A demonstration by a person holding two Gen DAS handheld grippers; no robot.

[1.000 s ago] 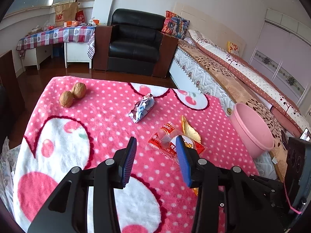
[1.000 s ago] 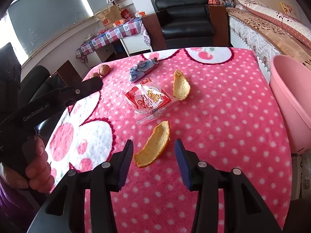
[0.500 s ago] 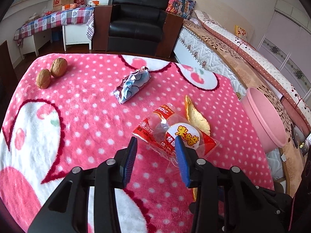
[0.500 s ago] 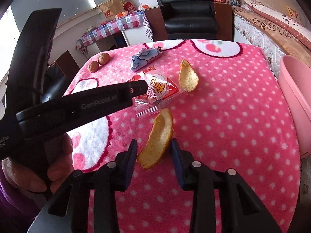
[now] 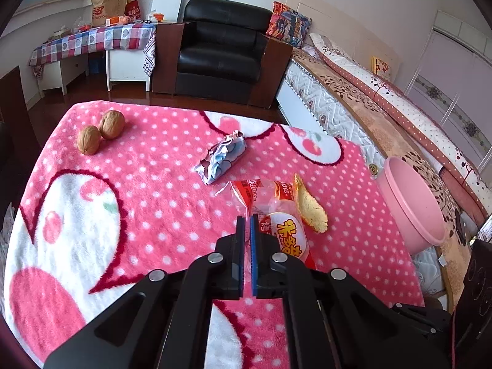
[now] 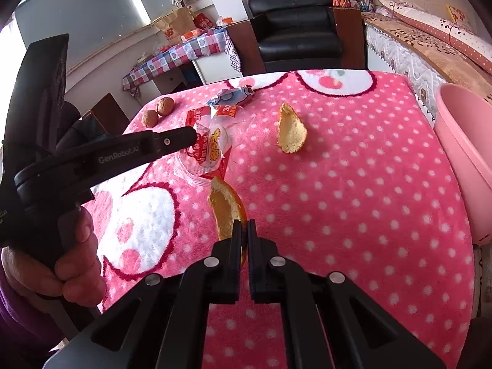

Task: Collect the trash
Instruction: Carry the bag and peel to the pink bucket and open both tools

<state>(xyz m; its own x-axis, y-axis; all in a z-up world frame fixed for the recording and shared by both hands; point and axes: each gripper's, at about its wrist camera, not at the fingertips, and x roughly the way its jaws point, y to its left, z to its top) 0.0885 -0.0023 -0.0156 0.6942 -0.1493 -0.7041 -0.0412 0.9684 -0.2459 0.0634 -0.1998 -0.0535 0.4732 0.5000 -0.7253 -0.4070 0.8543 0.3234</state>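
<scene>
Left gripper (image 5: 247,220): jaws pinching clear edge of red-and-clear plastic snack wrapper (image 5: 276,215) at table middle; film slippery, so lift slow. Right gripper (image 6: 243,226): jaws pinching near end of curved orange peel strip (image 6: 226,207); carry level to pink plastic basin (image 6: 467,150) at right table edge. Half second earlier both jaw pairs stood spread, nothing gripped. Second peel piece (image 6: 290,129), crumpled blue-white wrapper (image 5: 223,156) not yet collected.

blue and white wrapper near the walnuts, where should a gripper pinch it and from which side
Pinch the blue and white wrapper across its narrow middle, coming down from above. It lies flat and elongated on the pink blanket, so fingers straddling the short width should close on the crumpled bulk; the twisted ends look thin and may slip.
</scene>
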